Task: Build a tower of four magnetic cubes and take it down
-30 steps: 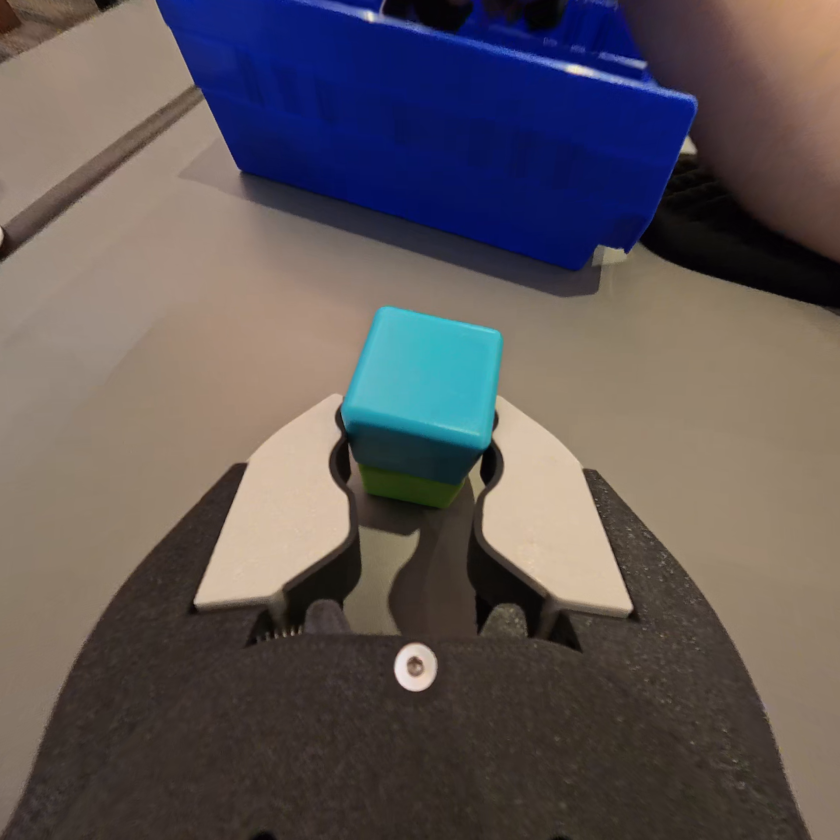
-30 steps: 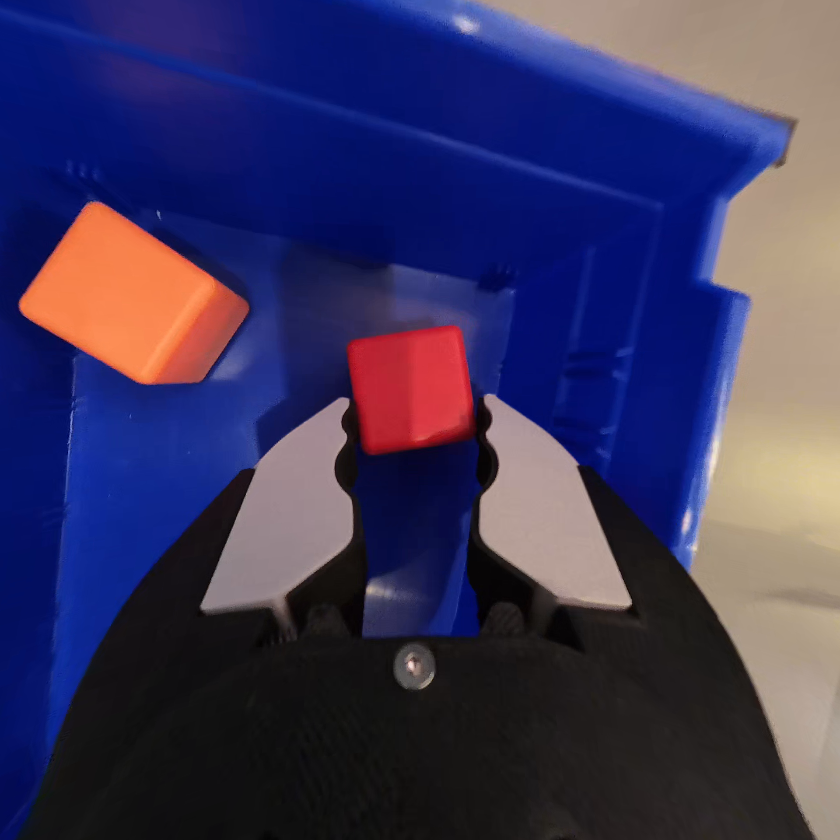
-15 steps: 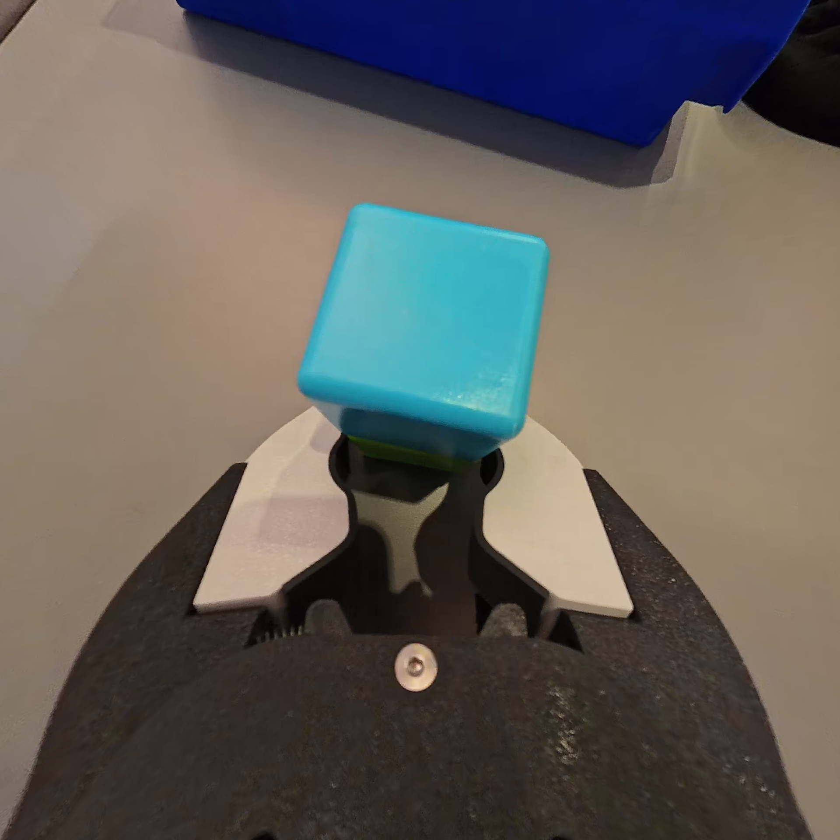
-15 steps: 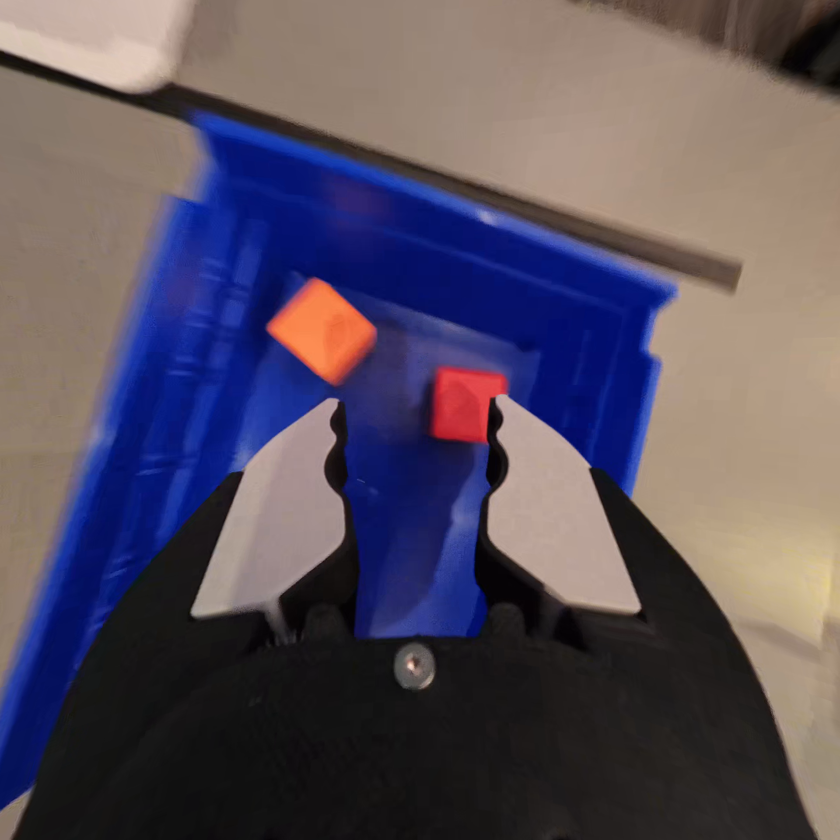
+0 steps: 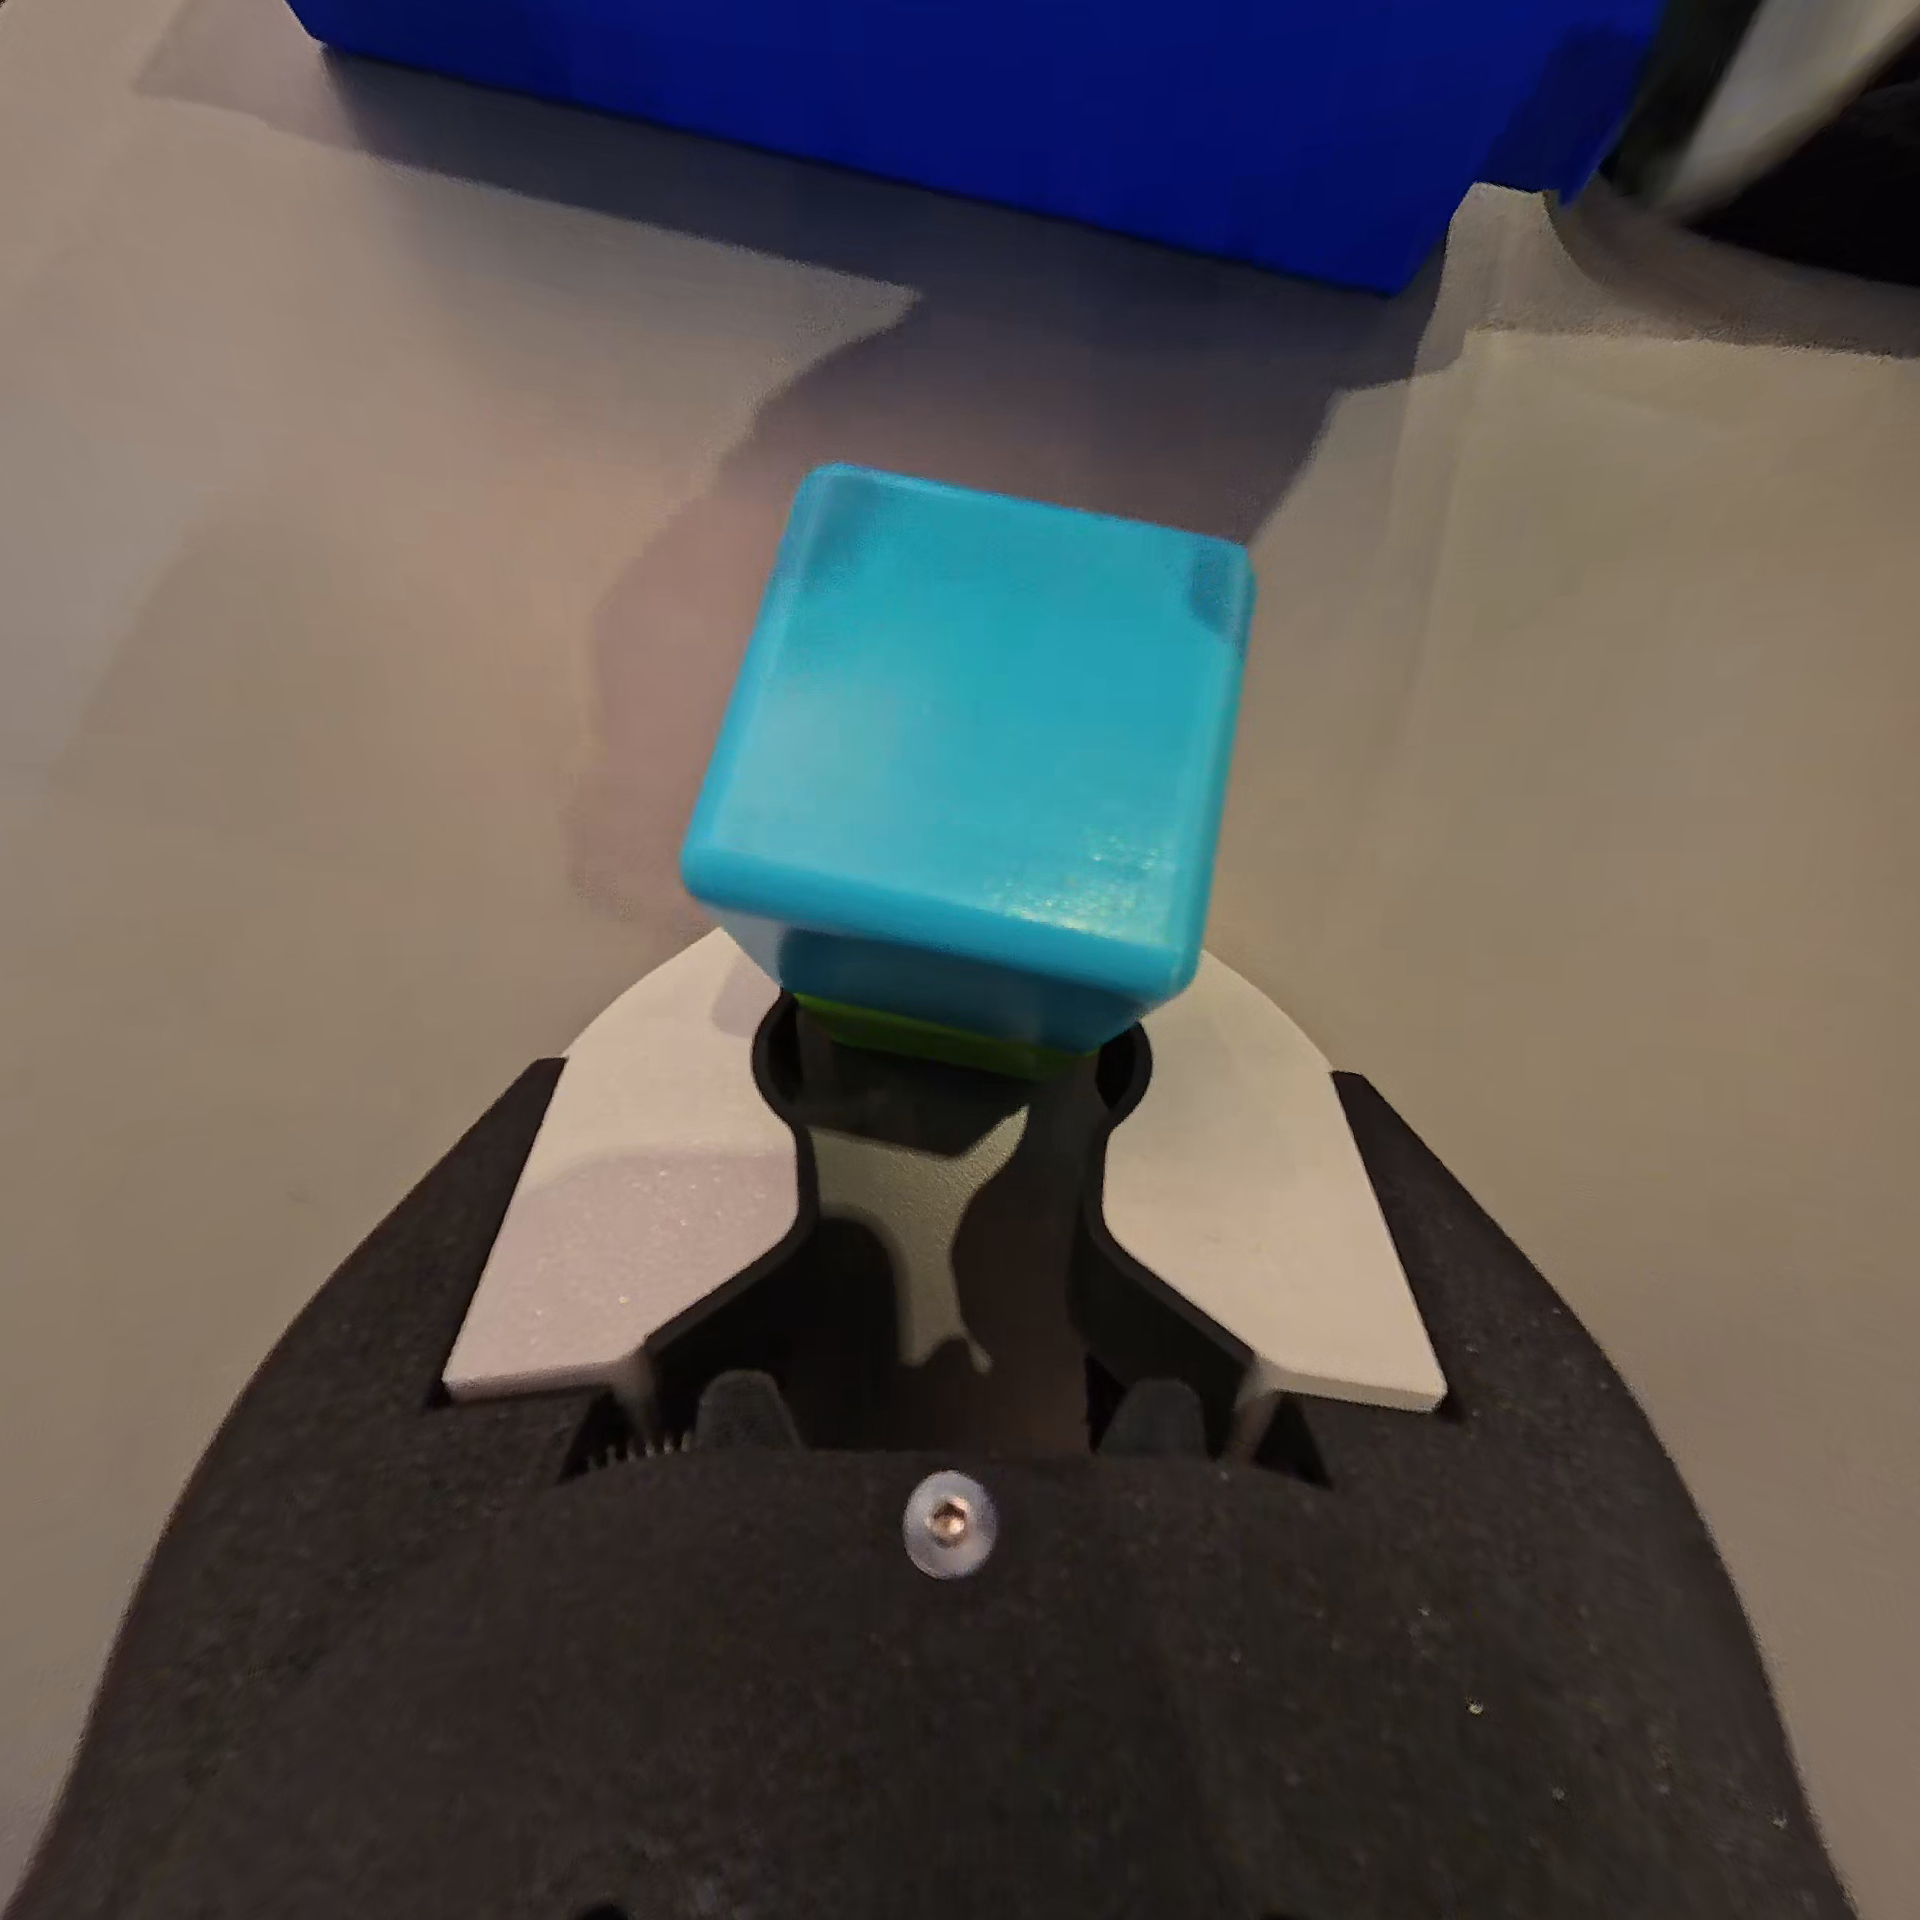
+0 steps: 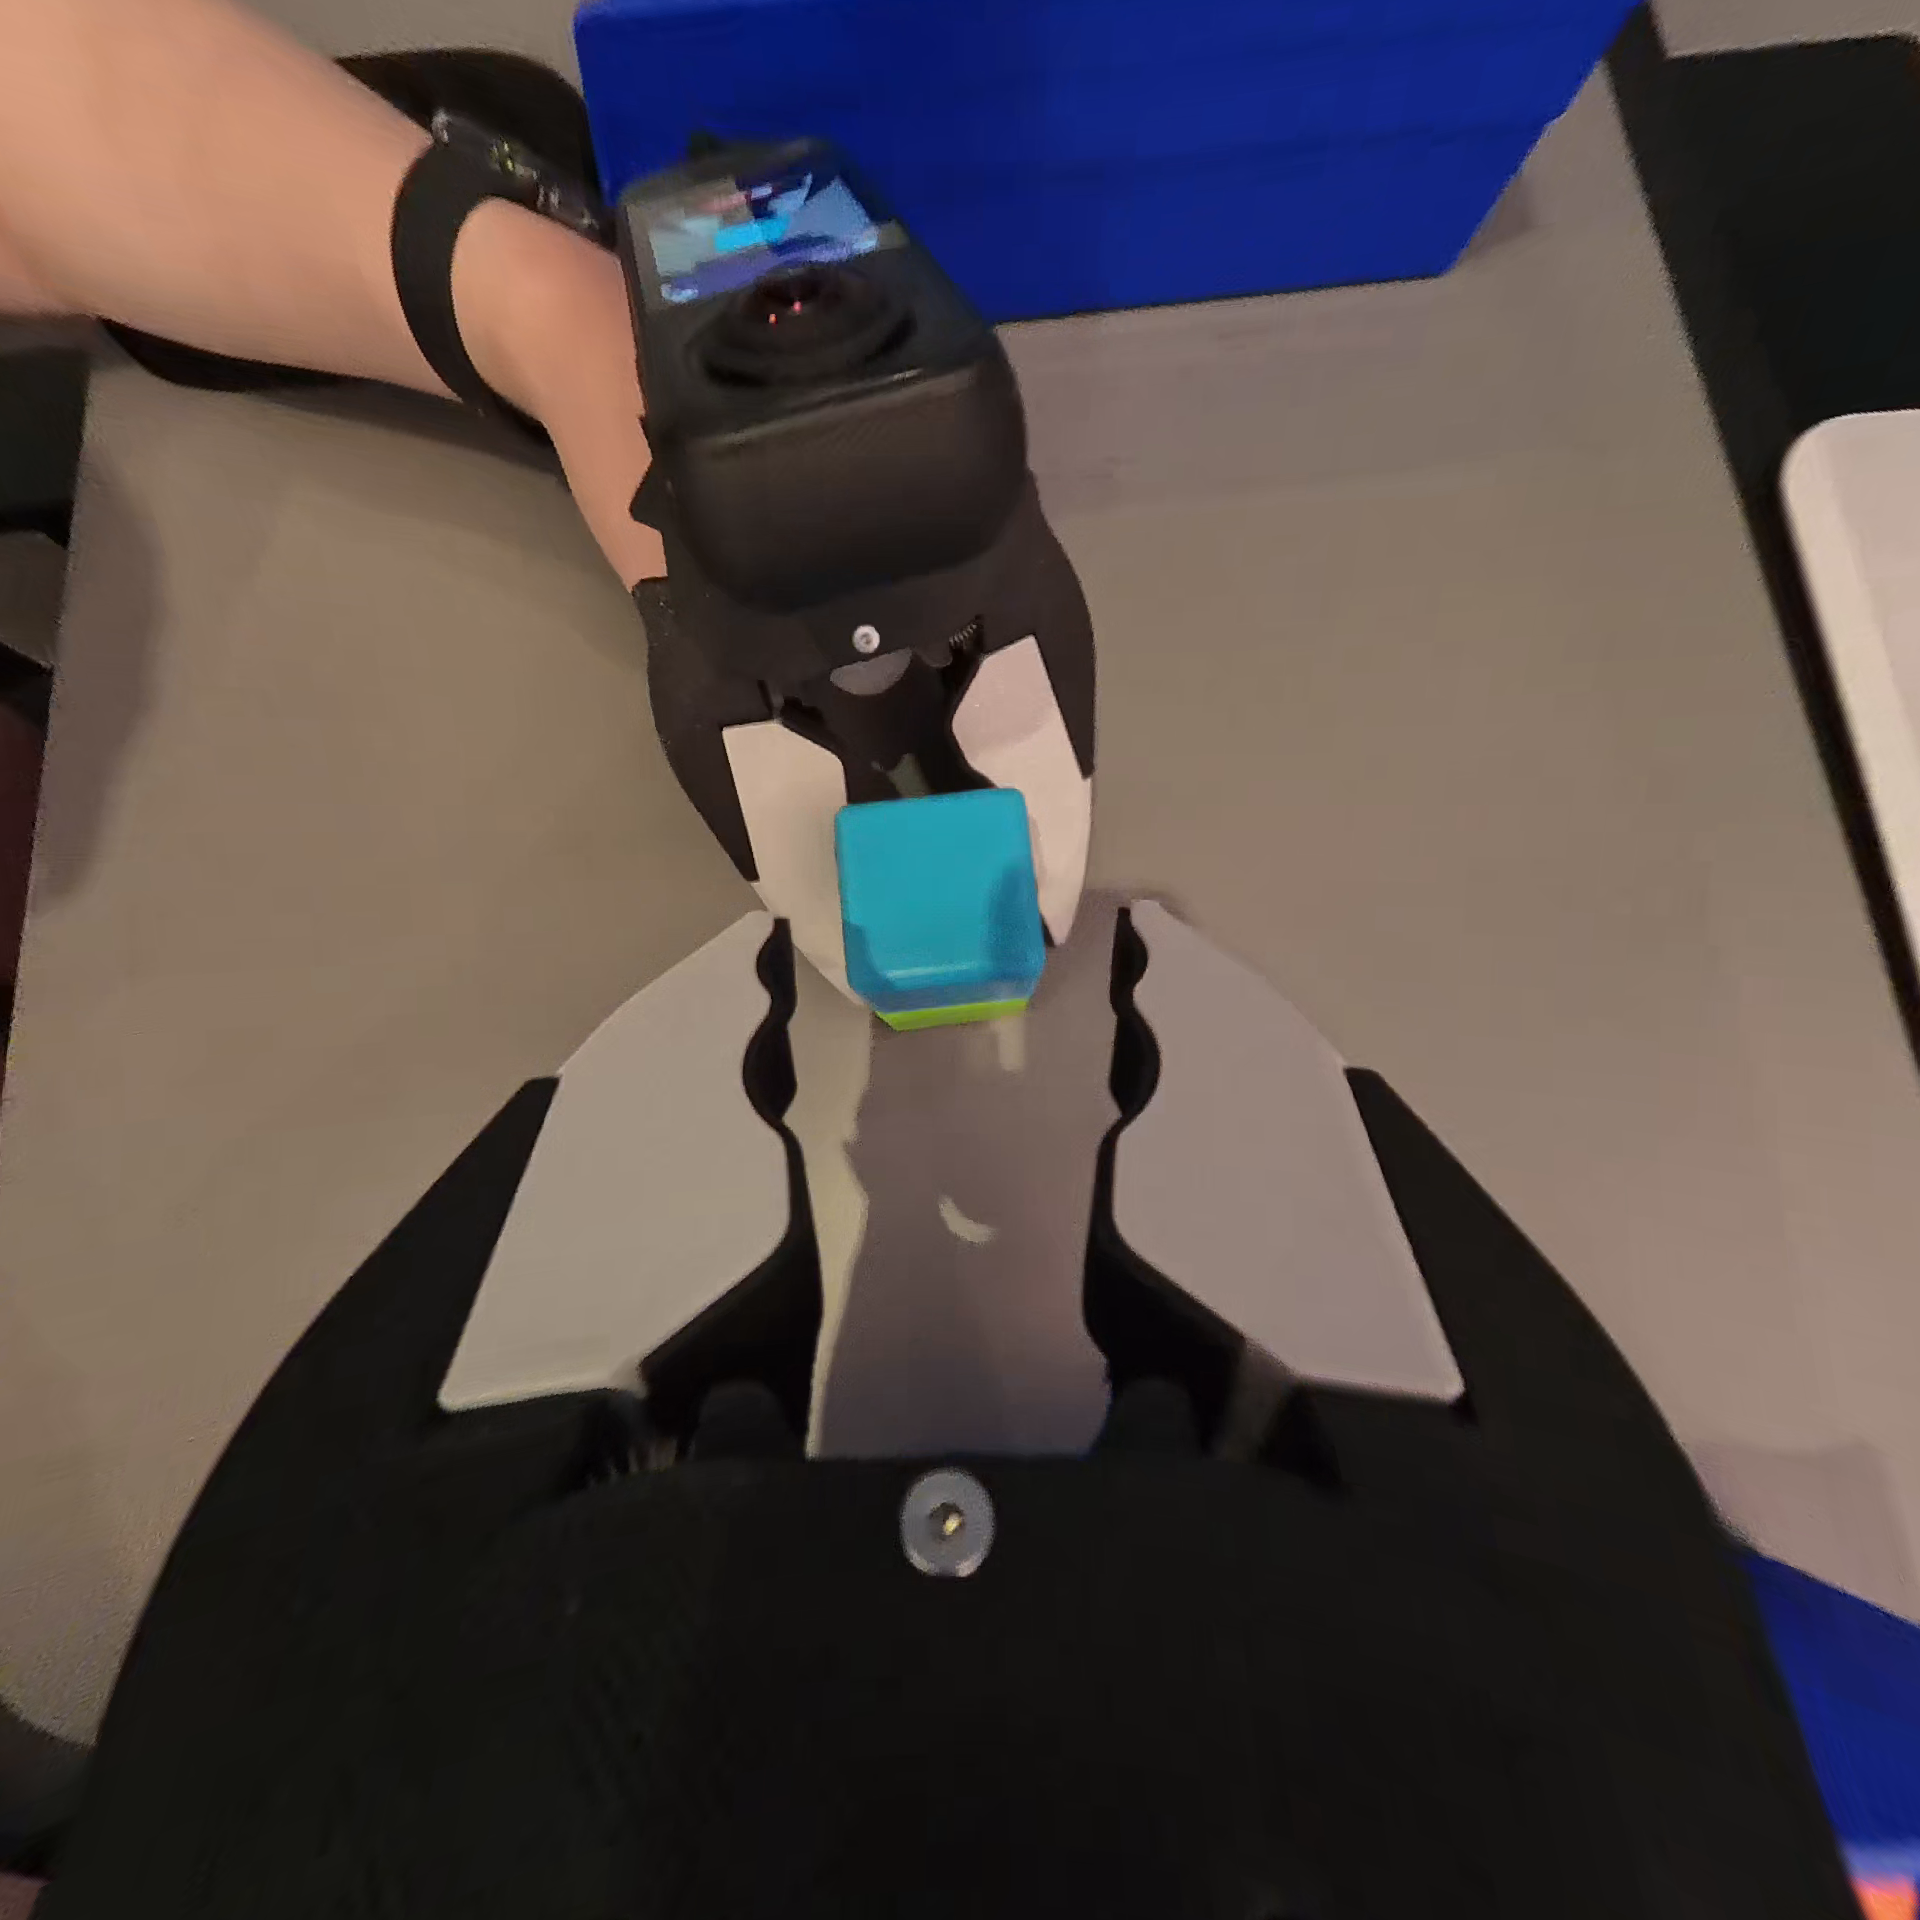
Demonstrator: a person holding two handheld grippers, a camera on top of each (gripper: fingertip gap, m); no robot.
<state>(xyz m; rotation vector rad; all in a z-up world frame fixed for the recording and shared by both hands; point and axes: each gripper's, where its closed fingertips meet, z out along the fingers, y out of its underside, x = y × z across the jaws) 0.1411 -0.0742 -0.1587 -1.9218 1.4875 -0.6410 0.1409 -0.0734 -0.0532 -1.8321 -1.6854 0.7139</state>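
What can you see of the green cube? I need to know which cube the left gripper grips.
Only a thin lime-green strip of the green cube shows, smooth plastic by its look, under the teal cube stacked flush on it. The left gripper has its grey fingers closed at the green cube's sides. Whether it rests on the grey table cannot be told.

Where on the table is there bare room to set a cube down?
Bare grey table lies on both sides of the left gripper, between it and the blue bin. It is crowded at the teal cube on the green cube.
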